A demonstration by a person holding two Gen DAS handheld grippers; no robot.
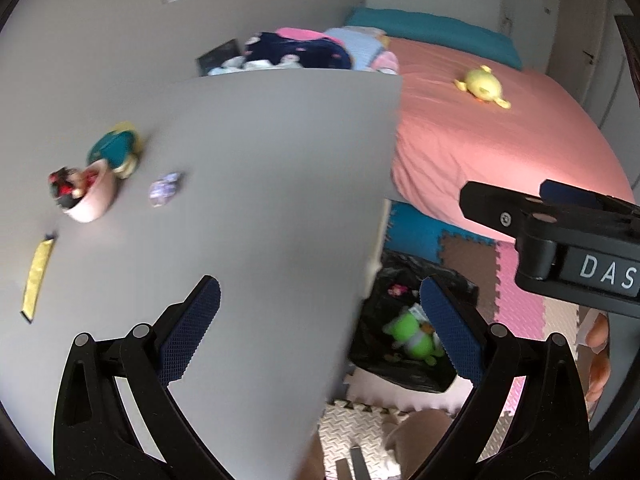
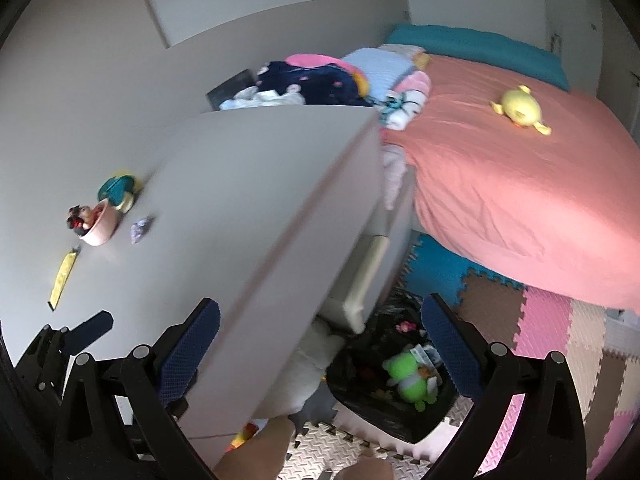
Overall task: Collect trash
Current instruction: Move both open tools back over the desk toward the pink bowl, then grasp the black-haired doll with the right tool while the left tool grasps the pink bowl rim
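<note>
Fingers (image 1: 192,336) of both grippers are spread and empty, between pickups; next, I judge, reach the crumpled wrapper (image 1: 165,189) on the surface (image 1: 260,160), then the trash bag (image 2: 400,424).

The left gripper (image 1: 320,328) and the right gripper (image 2: 320,338) both hang with fingers spread wide, nothing between them, side by side.

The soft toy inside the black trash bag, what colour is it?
Bright green with a white middle; the soft toy shows best in the right wrist view.
</note>
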